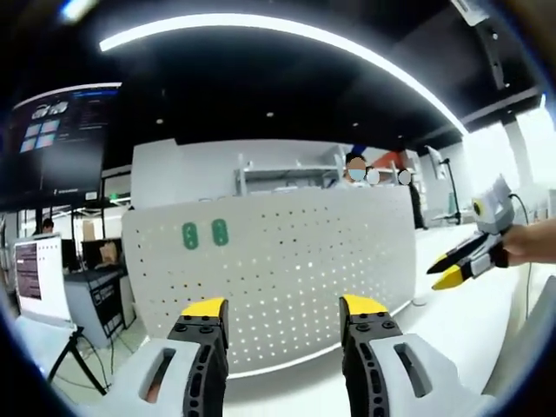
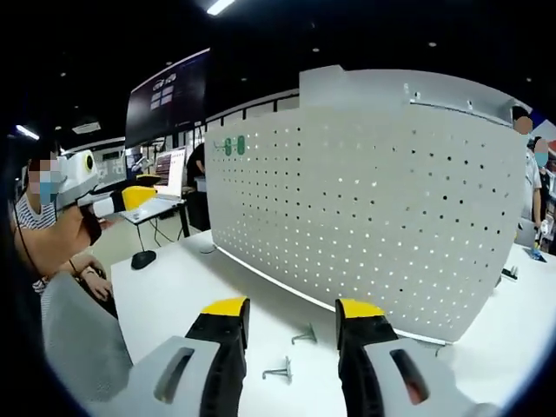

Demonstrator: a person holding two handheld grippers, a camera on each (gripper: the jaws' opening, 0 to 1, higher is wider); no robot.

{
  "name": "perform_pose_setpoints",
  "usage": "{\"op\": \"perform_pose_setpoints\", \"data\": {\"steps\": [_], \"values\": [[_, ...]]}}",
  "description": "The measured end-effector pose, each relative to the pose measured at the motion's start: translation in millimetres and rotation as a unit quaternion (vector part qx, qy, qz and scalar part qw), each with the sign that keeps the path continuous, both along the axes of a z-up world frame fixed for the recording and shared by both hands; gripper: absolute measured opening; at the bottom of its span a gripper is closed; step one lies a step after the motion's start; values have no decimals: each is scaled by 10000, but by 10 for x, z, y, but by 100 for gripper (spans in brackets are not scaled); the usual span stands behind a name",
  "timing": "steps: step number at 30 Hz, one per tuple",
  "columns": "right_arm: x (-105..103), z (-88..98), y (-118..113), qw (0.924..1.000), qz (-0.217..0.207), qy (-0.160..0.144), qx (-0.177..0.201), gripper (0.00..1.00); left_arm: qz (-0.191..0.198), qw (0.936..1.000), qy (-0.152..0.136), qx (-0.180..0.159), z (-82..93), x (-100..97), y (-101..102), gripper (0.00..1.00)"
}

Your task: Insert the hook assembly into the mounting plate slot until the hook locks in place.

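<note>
Facing the white pegboard (image 2: 373,200) standing upright on the white worktop (image 2: 174,295). Two small metal hooks (image 2: 280,372) lie loose on the worktop just before it, between the right gripper (image 2: 291,314) jaws. Both grippers' jaws wide, holding nothing. Left gripper (image 1: 282,307) points at the pegboard; two green tags (image 1: 205,234) upper left.

The two small metal hooks (image 2: 291,352) before the pegboard (image 2: 365,208) are too small to make out. Its green stickers (image 2: 233,146) are unreadable, and its base is partly hidden behind the right hand-held gripper (image 2: 291,317)
</note>
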State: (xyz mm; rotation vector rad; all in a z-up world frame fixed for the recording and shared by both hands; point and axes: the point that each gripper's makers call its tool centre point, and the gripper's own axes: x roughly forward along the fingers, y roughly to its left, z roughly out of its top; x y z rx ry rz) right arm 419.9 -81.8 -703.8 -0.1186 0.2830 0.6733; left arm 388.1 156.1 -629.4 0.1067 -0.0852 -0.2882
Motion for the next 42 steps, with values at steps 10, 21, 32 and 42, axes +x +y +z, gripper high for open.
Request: {"op": "perform_pose_setpoints", "data": {"steps": [10,21,32,42], "values": [[175,-106,26,9998,77,-25,-165,36,-82,9999,89,-10,-79,-42,-38,52],[335,-344,50,9994,156,111,-291,33,-155,9997,196,-2,-176,-45,-97,52],[487,-640,80,9982,207,359,-439,29,-174,9995,254,42,-242,-26,-109,52],[626,-906,94,9962,243,569,-618,26,-194,9992,344,71,-326,-28,-129,51]]}}
